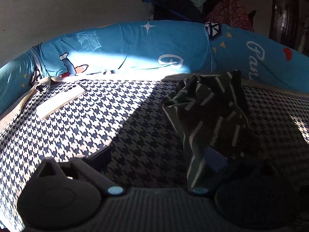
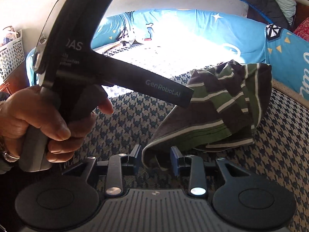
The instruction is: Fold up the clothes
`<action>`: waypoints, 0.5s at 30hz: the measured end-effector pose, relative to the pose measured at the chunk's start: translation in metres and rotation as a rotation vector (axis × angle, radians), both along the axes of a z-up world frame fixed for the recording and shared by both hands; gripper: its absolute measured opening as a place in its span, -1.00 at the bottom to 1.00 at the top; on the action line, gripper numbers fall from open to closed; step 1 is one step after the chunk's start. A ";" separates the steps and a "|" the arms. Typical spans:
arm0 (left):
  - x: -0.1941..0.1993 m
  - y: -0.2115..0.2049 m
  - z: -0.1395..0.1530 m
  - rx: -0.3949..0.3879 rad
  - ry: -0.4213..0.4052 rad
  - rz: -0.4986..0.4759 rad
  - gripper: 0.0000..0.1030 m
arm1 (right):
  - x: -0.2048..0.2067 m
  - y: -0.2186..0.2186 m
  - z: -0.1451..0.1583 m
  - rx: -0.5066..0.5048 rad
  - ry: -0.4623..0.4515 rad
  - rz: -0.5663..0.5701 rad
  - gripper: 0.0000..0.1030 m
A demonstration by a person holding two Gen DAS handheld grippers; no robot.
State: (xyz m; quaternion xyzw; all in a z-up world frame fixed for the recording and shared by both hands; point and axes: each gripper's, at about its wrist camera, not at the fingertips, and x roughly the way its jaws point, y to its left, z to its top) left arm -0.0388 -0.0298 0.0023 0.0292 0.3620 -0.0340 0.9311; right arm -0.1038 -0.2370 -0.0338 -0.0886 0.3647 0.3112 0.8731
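One phone (image 1: 60, 101) at 10 o'clock on the checked bedcover (image 1: 96, 127); blue bolster (image 1: 144, 46) along the far edge. One striped garment (image 2: 222, 108), bunched, at 1 o'clock. Left gripper (image 1: 160, 156) fingers spread, cloth draped over the right one; grip not clear. Right gripper (image 2: 155, 157) fingers apart, a hem corner between them. Hand (image 2: 38, 121) wraps the left handle.

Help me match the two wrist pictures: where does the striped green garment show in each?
Left wrist view: the striped garment is right of centre, bunched on the houndstooth cover.
Right wrist view: right of centre, its near edge between the right hand-held gripper's fingers.
Shared landmark: the blue bolster behind it.
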 end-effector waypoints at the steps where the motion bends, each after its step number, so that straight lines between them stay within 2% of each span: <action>1: 0.002 -0.002 -0.003 0.007 0.014 -0.003 1.00 | 0.000 -0.003 0.002 -0.004 -0.007 -0.014 -0.34; 5: 0.014 -0.007 -0.022 0.097 0.106 0.042 1.00 | 0.015 -0.020 0.007 -0.001 -0.016 -0.164 -0.28; 8: 0.019 -0.002 -0.034 0.151 0.165 0.097 1.00 | 0.041 -0.037 0.010 0.028 0.013 -0.334 -0.11; 11: 0.019 0.005 -0.032 0.143 0.159 0.123 1.00 | 0.056 -0.048 0.012 0.085 0.042 -0.456 -0.06; 15: 0.015 0.016 -0.018 0.098 0.097 0.146 1.00 | 0.072 -0.050 0.006 0.175 0.106 -0.534 -0.02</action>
